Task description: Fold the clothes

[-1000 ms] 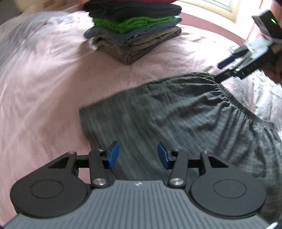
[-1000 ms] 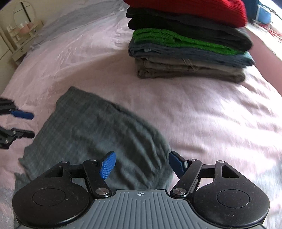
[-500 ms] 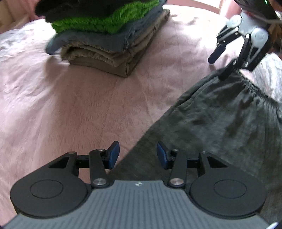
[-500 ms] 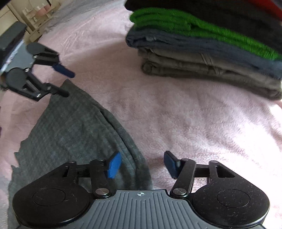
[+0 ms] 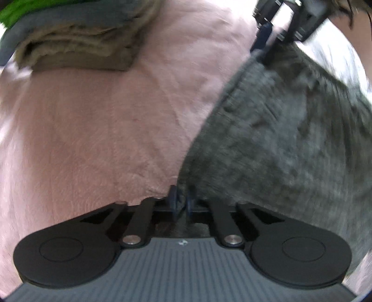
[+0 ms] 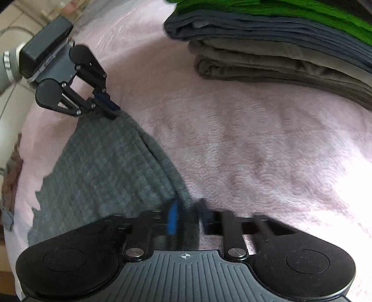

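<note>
A grey knit garment (image 5: 279, 139) lies flat on the pink blanket (image 5: 93, 127). My left gripper (image 5: 181, 199) is shut on its near corner, the blue pads pinching the fabric. In the right wrist view the same garment (image 6: 111, 167) stretches away to the left, and my right gripper (image 6: 187, 213) is shut on its thick edge, with the fingers blurred. Each gripper shows in the other's view: the left gripper (image 6: 107, 106) holds the far corner, and the right gripper (image 5: 262, 46) holds the far edge.
A stack of folded clothes (image 6: 279, 53), olive and dark grey below and green above, stands on the blanket (image 6: 255, 151) just beyond the garment. The same stack (image 5: 76, 41) fills the top left of the left wrist view. Pale furniture (image 6: 14, 18) lies past the bed.
Both grippers have come down onto the grey garment and gone from open to shut, the left on a corner, the right on the edge. The stack looms closer.
</note>
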Tool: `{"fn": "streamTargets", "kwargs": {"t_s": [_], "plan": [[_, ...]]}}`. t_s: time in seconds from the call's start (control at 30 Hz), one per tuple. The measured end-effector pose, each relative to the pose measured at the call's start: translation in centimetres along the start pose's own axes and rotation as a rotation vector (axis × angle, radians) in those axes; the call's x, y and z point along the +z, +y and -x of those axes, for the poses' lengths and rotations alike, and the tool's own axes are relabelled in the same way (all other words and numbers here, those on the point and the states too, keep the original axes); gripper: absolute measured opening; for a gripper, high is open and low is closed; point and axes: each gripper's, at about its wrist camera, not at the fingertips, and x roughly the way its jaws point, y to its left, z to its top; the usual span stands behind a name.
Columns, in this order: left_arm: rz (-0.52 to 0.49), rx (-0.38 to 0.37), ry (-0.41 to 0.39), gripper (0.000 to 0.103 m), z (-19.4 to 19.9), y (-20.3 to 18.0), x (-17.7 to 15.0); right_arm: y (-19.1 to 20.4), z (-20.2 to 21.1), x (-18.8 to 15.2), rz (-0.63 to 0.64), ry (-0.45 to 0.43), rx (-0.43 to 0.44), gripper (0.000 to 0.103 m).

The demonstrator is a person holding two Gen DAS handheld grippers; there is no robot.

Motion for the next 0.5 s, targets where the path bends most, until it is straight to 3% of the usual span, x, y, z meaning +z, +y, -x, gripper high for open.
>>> {"fn": "streamTargets", "kwargs": {"t_s": [0.27, 0.5], "plan": [[-0.036, 0.138, -0.030, 0.000, 0.9, -2.7, -1.2, 1.9, 0.6, -0.7, 0.070, -0.022, -0.103, 0.007], [0.036, 0.267, -0.076, 0.000, 2.8, -6.5, -2.1, 5.8, 2.0, -1.9, 0.191, -0.069, -0.242, 0.006]]}}
